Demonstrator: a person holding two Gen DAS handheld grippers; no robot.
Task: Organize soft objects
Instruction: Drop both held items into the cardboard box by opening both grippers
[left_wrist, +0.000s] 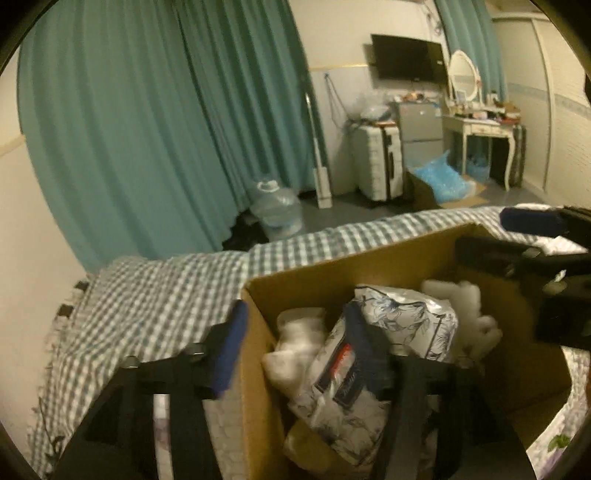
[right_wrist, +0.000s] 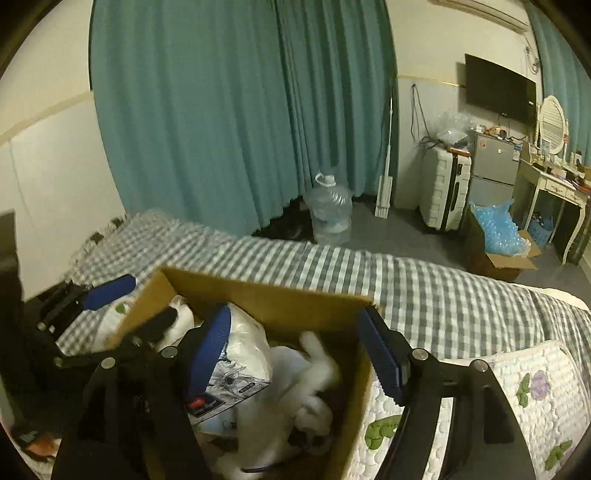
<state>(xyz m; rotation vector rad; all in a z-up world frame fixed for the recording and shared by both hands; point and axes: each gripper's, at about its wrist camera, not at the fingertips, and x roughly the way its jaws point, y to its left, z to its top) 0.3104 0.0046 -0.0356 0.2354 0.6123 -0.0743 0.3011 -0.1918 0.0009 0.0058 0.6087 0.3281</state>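
Floral tissue pack (right_wrist: 240, 354) and white plush toy (right_wrist: 310, 384) lie inside cardboard box (right_wrist: 266, 291).

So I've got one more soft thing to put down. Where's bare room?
Bare checked blanket lies beyond the box, toward the curtain. Inside the box it is crowded: tissue pack on the left, white plush on the right. The flowered quilt right of the box also looks free.

I see blue pads on my black fingers (right_wrist: 207, 350). Between them sits a brown cardboard box (right_wrist: 258, 291) with a white, blue-flowered packet (left_wrist: 402, 314). Beyond lie a grey-and-white checked bedspread (right_wrist: 424, 295) and teal curtains (right_wrist: 192, 110).
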